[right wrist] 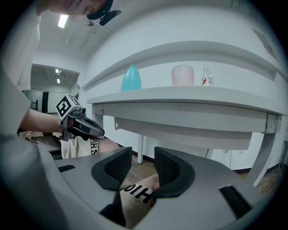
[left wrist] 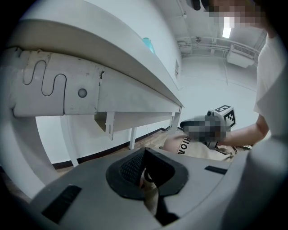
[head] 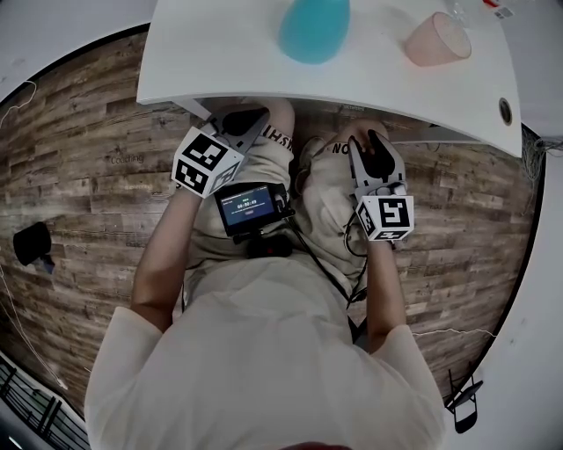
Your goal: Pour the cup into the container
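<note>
- Sitting low at a white table (head: pixel 211 61), both grippers down on the lap, below the tabletop's near edge.
- Over the left thigh, left gripper (head: pixel 246 119) aimed toward the table, pads pinched together with nothing caught in them, just a sliver of shorts fabric peeking out underneath.
- On the lap between the two arms, small screen device (head: pixel 248 206), just beside the marker cube of the left one.
- Up on the table, teal container (head: pixel 314 26) standing upright, well apart from both grippers.
- On the right thigh, right gripper (head: pixel 378 145) with jaws parted a little and gripping nothing. Only printed shorts and wood floor (head: pixel 79 149) showing through the gap.
- Right of the container, pink cup (head: pixel 437 39) upright on the table, near it but not touching, nowhere near either gripper. Can't tell what's inside from these angles.
- Just right of the cup, little clear bottle (right wrist: pixel 207 77) with a red label, also on the table.
</note>
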Demonstrator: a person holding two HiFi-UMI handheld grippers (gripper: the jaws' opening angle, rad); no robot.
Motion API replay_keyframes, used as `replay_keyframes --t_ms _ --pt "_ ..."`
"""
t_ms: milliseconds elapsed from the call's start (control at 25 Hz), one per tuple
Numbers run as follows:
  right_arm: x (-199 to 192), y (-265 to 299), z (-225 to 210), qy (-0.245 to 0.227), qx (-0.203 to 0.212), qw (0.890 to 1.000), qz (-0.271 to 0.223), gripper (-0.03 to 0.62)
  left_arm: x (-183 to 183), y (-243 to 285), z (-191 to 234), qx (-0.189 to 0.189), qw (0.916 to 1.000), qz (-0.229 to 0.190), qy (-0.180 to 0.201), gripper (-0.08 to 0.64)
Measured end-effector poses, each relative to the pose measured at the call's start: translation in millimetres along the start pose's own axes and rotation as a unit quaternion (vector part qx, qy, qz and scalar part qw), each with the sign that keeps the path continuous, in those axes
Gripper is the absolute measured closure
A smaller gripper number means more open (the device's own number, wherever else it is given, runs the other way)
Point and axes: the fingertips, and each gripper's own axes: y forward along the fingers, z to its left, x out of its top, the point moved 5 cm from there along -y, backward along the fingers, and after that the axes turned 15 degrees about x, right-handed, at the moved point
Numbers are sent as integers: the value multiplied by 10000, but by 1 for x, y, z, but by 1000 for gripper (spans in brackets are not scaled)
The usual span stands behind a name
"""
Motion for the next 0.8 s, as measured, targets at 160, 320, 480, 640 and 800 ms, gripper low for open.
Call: replay_keyframes --t_ms 160,320,480,640,800 --pt "3 -3 2 -6 -121 9999 -56 439 1 -2 0 41 10000 -59 -68 550" --pt "5 -5 4 -37 -265 9996 -10 439 2 -4 -2 91 9999 -57 19 549" --pt "5 -10 3 32 -364 9993 17 439 2 -4 -5 97 9999 -51 34 550" --pt "3 -22 12 31 -450 9990 -1 439 0 -9 -12 61 10000 -70 9 549" --pt "-1 -34 22 -8 -543 9985 17 439 -3 -14 -25 55 9997 -51 213 551"
